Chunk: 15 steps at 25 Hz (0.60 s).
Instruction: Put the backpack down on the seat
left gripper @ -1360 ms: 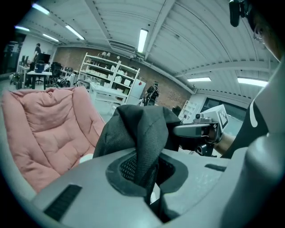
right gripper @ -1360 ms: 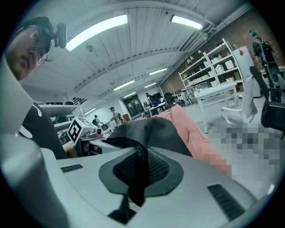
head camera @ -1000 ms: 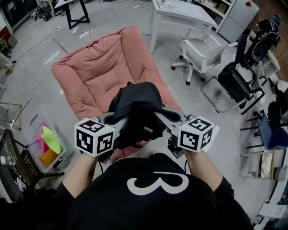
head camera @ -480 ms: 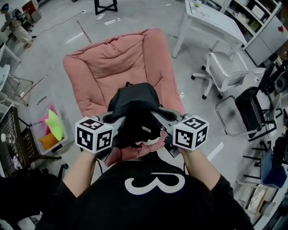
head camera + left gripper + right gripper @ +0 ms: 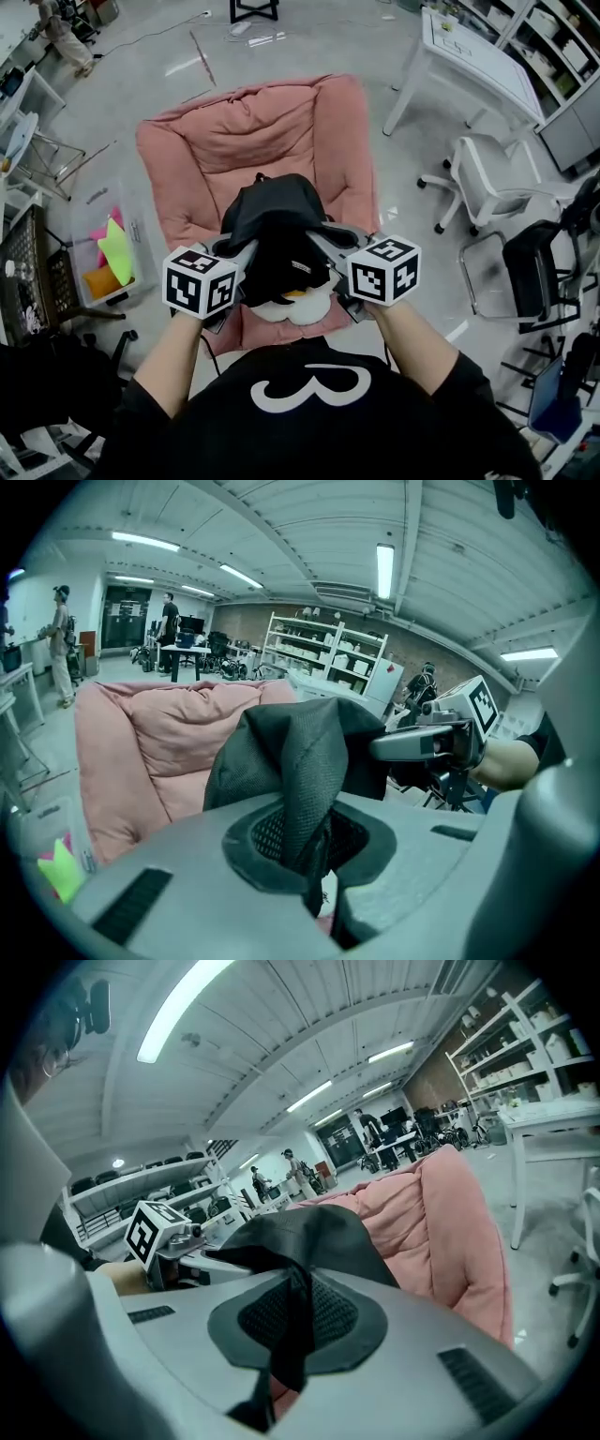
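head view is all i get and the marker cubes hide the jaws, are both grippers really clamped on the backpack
Observer: The left gripper view shows the left gripper shut on a fold of black mesh of the backpack.
Operator: and the right one
Observer: The right gripper view shows the right gripper shut on a black strip of it.
Operator: is the seat in line with them
Observer: Yes. In both gripper views the pink seat cushion rises right behind the backpack. Whether the two touch cannot be told.
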Tool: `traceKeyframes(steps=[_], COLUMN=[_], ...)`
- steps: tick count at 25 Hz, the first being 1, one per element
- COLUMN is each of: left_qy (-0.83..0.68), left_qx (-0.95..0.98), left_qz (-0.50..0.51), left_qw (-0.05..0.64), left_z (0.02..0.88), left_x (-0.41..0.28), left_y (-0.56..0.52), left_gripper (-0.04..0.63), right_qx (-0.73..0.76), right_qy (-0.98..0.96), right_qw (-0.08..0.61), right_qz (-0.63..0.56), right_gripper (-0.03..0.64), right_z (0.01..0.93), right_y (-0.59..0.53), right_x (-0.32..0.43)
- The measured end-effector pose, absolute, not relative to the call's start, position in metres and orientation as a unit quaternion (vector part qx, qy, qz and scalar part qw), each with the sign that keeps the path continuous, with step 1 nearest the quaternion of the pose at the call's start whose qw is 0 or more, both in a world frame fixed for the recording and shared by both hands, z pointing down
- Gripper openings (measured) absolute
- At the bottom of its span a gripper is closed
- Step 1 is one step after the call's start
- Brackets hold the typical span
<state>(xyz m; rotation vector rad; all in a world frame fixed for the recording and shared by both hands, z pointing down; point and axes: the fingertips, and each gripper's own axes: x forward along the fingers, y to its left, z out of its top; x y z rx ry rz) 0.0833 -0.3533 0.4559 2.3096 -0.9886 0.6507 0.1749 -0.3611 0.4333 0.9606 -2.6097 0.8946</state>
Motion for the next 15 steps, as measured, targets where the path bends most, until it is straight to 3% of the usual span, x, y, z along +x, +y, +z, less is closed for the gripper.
traceKeyframes(steps=[15], left_qy=[-0.402], left_qx=[0.828], left_qz=[0.309], left_qw=[0.241], left_z=[0.536], left_x=[0.065], left_y=[-0.446], left_gripper=[0.015], right_qx=[0.275], right_qy=[-0.897], right_qw=[0.212], right_qz=[0.274], right_gripper=[0.027], right_z=[0.511], right_y=[-0.461], right_x=[0.155])
